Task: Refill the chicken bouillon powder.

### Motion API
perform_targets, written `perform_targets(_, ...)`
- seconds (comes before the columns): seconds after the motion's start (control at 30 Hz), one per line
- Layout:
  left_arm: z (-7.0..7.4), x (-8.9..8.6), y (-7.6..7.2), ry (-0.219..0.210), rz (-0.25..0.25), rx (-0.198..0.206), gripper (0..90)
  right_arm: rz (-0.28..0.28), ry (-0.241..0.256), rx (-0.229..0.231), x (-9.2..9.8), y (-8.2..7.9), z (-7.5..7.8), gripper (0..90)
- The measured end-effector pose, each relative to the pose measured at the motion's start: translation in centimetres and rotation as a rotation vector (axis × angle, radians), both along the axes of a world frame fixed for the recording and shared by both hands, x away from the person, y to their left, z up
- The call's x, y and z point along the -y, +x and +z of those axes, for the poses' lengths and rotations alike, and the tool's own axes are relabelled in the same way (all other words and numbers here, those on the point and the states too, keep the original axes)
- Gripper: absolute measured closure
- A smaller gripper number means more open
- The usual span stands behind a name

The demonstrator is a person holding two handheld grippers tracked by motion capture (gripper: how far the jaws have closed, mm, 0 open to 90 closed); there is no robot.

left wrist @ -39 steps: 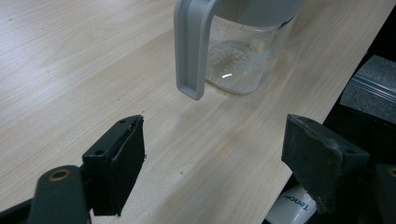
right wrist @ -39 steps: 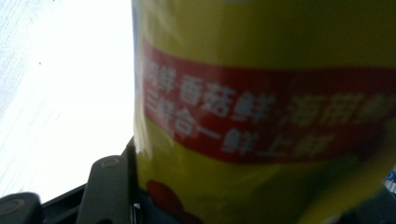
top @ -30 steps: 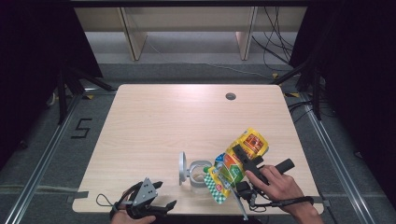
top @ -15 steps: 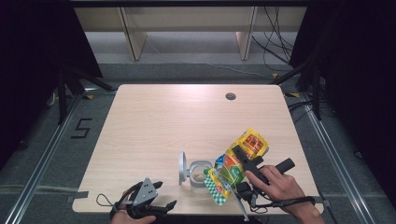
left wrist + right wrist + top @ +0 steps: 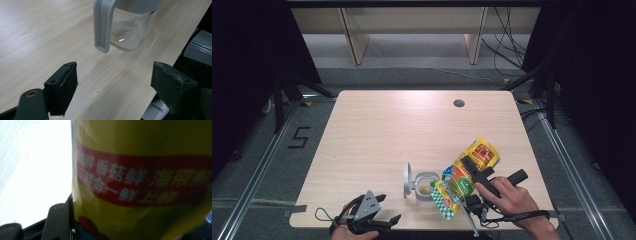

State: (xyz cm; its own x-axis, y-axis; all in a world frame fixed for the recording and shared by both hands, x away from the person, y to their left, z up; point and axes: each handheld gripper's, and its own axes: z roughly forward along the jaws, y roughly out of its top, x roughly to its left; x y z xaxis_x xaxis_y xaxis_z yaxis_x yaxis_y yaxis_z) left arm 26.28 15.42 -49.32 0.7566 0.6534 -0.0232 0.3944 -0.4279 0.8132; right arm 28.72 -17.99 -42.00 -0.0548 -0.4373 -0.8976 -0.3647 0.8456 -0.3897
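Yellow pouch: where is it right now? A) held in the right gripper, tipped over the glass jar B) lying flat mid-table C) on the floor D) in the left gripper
A: the yellow pouch is clamped in the right gripper, slanting down toward the open glass jar.

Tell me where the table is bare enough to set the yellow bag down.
Bare: the whole table left of and beyond the glass jar, up to the cable hole. Crowded: the near right, where the right gripper holds the bag over the jar.

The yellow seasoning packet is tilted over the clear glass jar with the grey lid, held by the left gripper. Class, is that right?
Wrong gripper. In the high view the right gripper holds the yellow seasoning packet tilted over the clear glass jar; the left gripper is open and apart.
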Motion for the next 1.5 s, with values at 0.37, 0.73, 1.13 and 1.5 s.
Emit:
perform_targets(0.37,0.01,0.01,-0.01,0.001,-0.002,-0.001,20.9,0.019,-0.037,0.012,-0.02,0.19,0.23,42.7)
perform_targets(0.73,-0.02,0.03,0.03,0.000,-0.005,-0.011,20.8,0.018,-0.051,0.014,-0.15,0.11,0.25,42.7)
perform_targets(1.13,-0.29,0.08,0.24,-0.008,-0.008,0.005,20.8,0.020,-0.060,0.018,-0.19,0.14,0.32,42.8)
perform_targets(1.5,-0.31,-0.04,0.22,-0.014,0.017,-0.015,20.9,0.030,-0.079,0.017,-0.55,0.58,0.69,42.9)
